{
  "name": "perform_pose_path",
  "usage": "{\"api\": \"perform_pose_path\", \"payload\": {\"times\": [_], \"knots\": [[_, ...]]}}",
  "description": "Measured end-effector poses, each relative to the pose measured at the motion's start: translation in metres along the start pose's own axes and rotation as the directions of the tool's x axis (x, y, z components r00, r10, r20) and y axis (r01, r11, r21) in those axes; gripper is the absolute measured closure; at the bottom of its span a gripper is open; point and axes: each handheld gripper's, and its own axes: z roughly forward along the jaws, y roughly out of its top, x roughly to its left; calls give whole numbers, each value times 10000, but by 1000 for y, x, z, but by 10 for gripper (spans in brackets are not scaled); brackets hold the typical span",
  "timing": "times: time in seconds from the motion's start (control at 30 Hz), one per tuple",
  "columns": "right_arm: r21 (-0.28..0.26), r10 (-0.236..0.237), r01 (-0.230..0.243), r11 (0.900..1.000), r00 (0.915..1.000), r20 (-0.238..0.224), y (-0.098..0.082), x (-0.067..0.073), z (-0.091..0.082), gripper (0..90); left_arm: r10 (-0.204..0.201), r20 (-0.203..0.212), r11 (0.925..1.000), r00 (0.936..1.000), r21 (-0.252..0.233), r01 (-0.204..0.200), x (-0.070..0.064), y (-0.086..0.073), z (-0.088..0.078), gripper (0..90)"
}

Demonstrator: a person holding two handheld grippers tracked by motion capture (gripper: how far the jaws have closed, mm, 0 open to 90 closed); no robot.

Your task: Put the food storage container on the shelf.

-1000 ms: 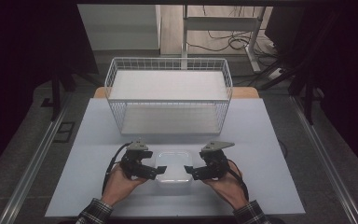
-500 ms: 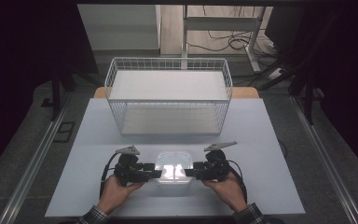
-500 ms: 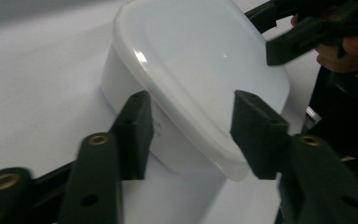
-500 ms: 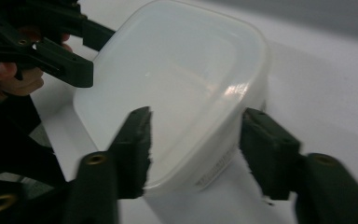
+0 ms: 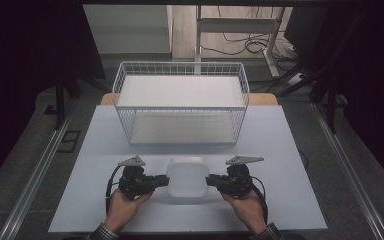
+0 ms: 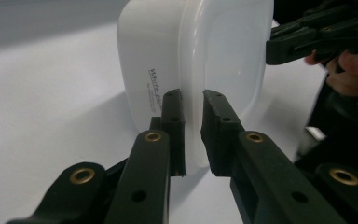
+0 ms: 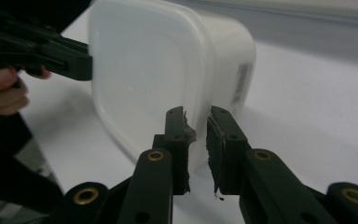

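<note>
A white plastic container (image 5: 186, 177) with a translucent lid sits on the pale table (image 5: 280, 150) near its front edge. My left gripper (image 5: 166, 180) has just closed its jaws on the container's left rim. In the left gripper view its pads pinch the lid's edge (image 6: 193, 121), with the container (image 6: 214, 46) rising beyond. My right gripper (image 5: 208, 181) has likewise just closed on the right rim. The right gripper view has its jaws (image 7: 196, 116) clamped on the container's (image 7: 144, 60) rim. Each gripper view has the other gripper at the far rim (image 6: 270, 46) (image 7: 86, 58).
A white wire basket (image 5: 180, 65) with a white floor stands behind the container, across the middle of the table. A metal rail (image 5: 35, 175) runs along the left side. Cables and a stand's legs (image 5: 260, 47) lie on the floor beyond.
Both grippers rolled over and moved in to the container's sides. Their jaws went from wide open to closed on its left and right rims.
</note>
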Motion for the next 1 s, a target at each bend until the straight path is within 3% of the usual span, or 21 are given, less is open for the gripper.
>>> {"api": "perform_pose_path", "payload": {"times": [0.43,1.0], "knots": [[-646,-352,352,9973,9994,9,16,2,-8,780,352,-306,9986,9989,-377,-364,-6,22,-12,802],[-1618,-933,892,9828,9955,-178,75,6,-30,781,815,-515,9883,9953,-1248,-874,-14,78,-46,802]]}}
